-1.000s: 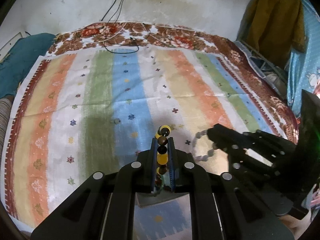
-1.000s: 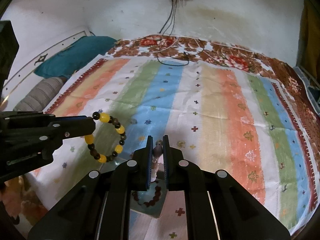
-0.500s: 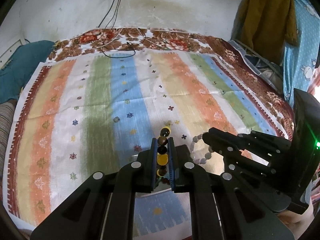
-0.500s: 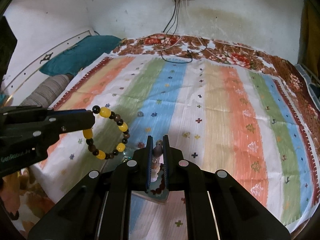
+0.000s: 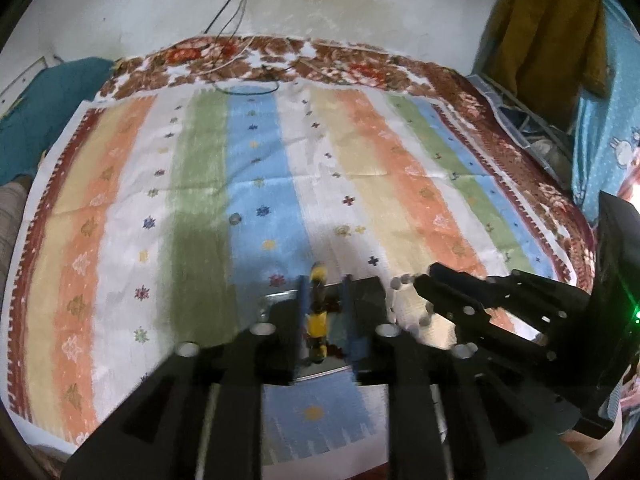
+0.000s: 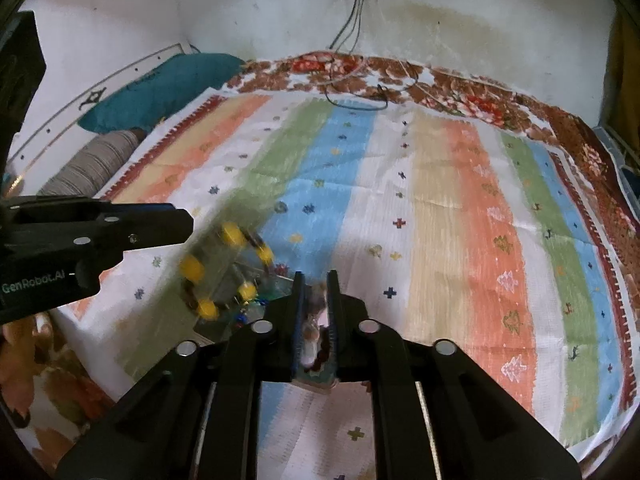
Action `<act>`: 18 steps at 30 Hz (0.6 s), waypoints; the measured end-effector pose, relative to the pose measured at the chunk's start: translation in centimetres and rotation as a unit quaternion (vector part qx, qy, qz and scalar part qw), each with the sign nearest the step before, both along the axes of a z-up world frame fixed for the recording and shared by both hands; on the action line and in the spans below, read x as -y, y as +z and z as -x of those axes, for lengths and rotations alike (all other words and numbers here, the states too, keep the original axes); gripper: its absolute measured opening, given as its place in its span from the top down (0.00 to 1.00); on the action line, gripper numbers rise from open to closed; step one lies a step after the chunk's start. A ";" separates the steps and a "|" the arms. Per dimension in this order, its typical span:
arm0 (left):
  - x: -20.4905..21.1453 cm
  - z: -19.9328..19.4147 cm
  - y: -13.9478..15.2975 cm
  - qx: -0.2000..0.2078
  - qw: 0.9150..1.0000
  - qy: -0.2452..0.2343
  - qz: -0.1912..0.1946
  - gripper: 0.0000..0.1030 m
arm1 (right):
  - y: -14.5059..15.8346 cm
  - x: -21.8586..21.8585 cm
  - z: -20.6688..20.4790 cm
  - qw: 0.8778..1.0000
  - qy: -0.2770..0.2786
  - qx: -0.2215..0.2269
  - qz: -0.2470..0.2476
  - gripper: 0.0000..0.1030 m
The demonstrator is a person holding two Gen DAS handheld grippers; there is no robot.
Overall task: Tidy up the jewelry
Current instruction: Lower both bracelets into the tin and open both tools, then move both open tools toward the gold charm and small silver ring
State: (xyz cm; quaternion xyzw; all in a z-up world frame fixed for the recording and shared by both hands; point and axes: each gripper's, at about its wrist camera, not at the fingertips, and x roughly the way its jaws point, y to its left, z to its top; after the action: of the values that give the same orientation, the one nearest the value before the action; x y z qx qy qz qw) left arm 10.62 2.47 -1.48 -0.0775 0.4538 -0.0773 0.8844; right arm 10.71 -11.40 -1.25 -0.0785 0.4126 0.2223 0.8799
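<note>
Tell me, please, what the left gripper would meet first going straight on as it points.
Probably the beaded bracelet between the jaws of the left gripper, which have just been opening, then the tray beneath; depth unclear.

Tray (image 5: 276, 300) on the striped cloth (image 5: 256, 168) (near edge); cables (image 5: 240, 76) behind; pillow (image 6: 160, 92) left.

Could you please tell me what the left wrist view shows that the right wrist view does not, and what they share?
Only the left wrist view shows the mustard garment hanging at the right and the pale bead bracelet side-on, beside the right claw. Only the right wrist view shows the yellow-and-dark bracelet as a full, blurred loop, and the grey striped bolster. Both show the striped cloth, the teal pillow and the wall cables.
</note>
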 end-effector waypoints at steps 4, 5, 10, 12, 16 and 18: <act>-1.0 -0.4 -0.1 -0.002 1.000 0.026 -0.006 0.65 | -0.1 0.5 -0.5 1.000 -0.007 -0.010 -0.004 0.54; -1.3 -0.5 -0.2 -0.003 0.999 0.033 -0.004 0.62 | -0.2 0.6 -0.7 1.000 -0.010 -0.011 -0.005 0.54; -2.3 -1.2 -0.4 -0.010 0.998 0.058 -0.008 0.46 | -0.3 1.4 -1.6 0.999 -0.028 -0.019 -0.009 0.49; -2.6 -1.5 -0.6 -0.014 0.998 0.067 -0.009 0.40 | -0.4 1.8 -2.2 0.999 -0.034 -0.024 -0.011 0.46; -3.3 -2.5 -1.1 -0.025 0.996 0.085 -0.005 0.33 | -0.7 2.2 -3.2 0.998 -0.043 -0.034 -0.015 0.39; -3.4 -2.9 -1.3 -0.026 0.996 0.087 -0.001 0.29 | -0.9 2.5 -3.8 0.998 -0.048 -0.044 -0.019 0.37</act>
State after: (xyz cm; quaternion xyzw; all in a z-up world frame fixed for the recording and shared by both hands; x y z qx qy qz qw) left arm 13.50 5.84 -2.77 -0.1180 0.4680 0.0024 0.8758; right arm 14.52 -13.86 -2.17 -0.0316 0.4502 0.1907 0.8718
